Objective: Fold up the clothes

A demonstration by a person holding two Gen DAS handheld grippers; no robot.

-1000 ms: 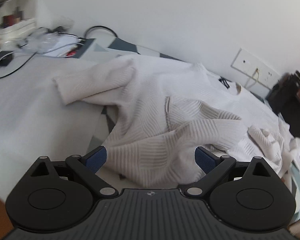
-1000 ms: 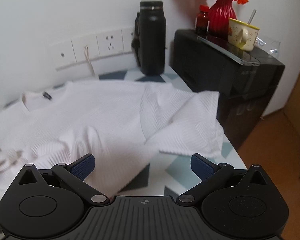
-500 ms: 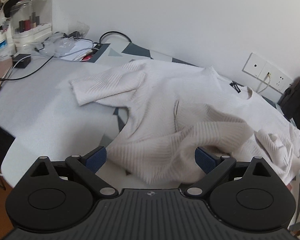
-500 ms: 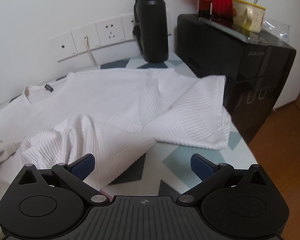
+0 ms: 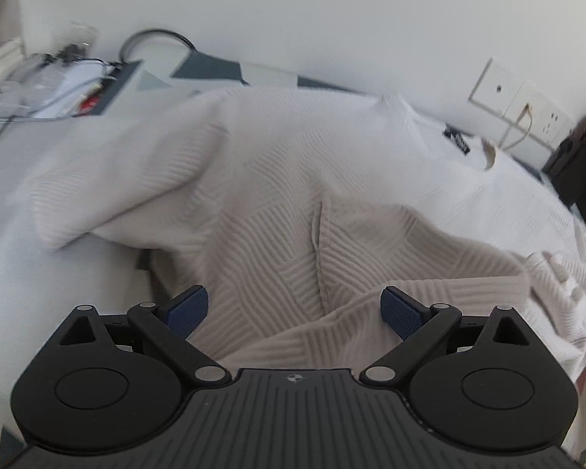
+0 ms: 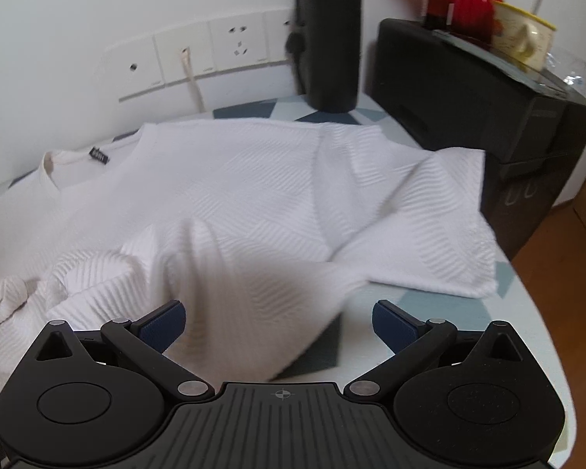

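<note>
A cream ribbed short-sleeved sweater (image 5: 301, 179) lies rumpled on the table, collar and black label toward the wall. My left gripper (image 5: 295, 308) is open low over its bunched hem, which rises between the blue pads without being pinched. In the right wrist view the same sweater (image 6: 230, 195) spreads out with one sleeve (image 6: 433, 226) reaching toward the table's right edge. My right gripper (image 6: 279, 322) is open just above the hem's lower right corner, cloth lying between its fingers.
Cables and a power strip (image 5: 78, 90) sit at the far left of the table. Wall sockets (image 6: 199, 58), a black flask (image 6: 328, 35) and a black appliance (image 6: 472, 109) bearing a red vase and a cup stand at the right. The table edge (image 6: 527, 305) curves off right.
Both grippers have moved forward and down toward the sweater's hem, so the cloth fills more of each view. The sweater itself has not shifted; both stay open.
</note>
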